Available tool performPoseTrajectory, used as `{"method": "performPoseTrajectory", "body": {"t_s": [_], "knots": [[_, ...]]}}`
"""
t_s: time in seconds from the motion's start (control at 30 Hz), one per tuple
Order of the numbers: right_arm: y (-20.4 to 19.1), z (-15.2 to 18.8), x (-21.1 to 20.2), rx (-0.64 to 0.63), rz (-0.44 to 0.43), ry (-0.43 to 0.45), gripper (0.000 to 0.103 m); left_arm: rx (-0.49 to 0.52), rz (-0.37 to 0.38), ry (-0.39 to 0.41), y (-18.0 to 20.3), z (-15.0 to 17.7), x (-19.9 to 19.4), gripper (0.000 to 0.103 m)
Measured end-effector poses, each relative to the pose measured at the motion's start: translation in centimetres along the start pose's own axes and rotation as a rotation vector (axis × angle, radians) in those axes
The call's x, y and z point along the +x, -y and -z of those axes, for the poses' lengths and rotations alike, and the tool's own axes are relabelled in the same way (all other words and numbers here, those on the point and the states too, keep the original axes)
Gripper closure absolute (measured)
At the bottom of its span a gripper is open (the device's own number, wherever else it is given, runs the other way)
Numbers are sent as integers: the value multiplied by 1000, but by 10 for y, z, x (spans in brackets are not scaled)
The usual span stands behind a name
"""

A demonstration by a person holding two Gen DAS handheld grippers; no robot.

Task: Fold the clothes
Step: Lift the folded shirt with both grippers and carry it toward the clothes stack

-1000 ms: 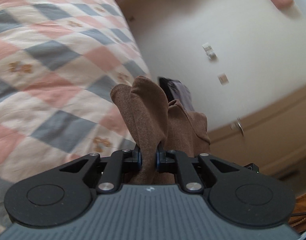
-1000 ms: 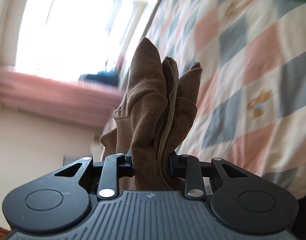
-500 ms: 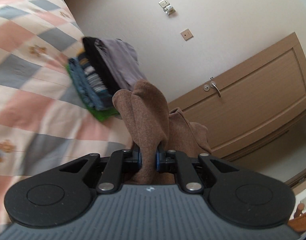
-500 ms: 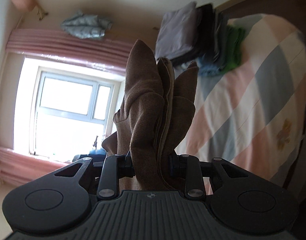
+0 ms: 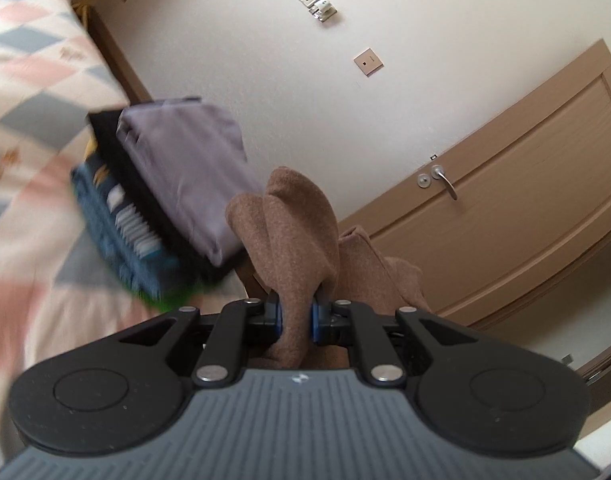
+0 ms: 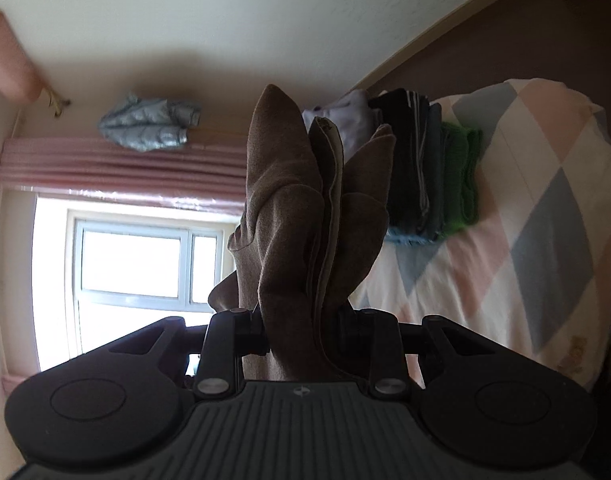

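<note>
My left gripper (image 5: 296,316) is shut on a bunched fold of a brown garment (image 5: 297,232), held in the air. My right gripper (image 6: 301,332) is shut on another bunch of the same brown garment (image 6: 285,208). A stack of folded clothes (image 5: 161,196) lies on the checked bedspread (image 5: 33,92), just left of the left gripper; its top piece is grey-lilac, with black, blue and green pieces under it. The stack also shows in the right wrist view (image 6: 417,164), beyond the brown garment.
A wooden door (image 5: 505,184) with a handle stands right of the left gripper, in a cream wall with sockets (image 5: 317,2). The right wrist view shows a window (image 6: 145,260), a pink curtain (image 6: 117,176) and a grey jacket (image 6: 149,124) hanging on the wall.
Both grippers have swung with the brown garment away from the open bedspread toward the stack of folded clothes, which now looks nearer and larger. Both grips are unchanged.
</note>
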State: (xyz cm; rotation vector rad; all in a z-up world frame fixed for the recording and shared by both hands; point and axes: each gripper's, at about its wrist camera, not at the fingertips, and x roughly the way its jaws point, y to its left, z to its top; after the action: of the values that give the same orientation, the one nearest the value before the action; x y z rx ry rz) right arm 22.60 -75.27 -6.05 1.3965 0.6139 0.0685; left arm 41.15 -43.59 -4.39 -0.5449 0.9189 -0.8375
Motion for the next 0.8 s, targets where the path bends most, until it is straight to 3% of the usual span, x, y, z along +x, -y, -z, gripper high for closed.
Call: {"method": "performPoseTrajectory", "body": {"t_s": [0.4, 0.57, 0.8], "knots": [[-12, -71, 139, 200, -73, 163, 74, 181, -5, -101, -32, -188, 136, 94], [-2, -89, 185, 259, -61, 199, 74, 222, -14, -150, -52, -225, 182, 94], [24, -96, 209, 303, 10, 196, 74, 200, -14, -222, -87, -225, 218, 94]]}}
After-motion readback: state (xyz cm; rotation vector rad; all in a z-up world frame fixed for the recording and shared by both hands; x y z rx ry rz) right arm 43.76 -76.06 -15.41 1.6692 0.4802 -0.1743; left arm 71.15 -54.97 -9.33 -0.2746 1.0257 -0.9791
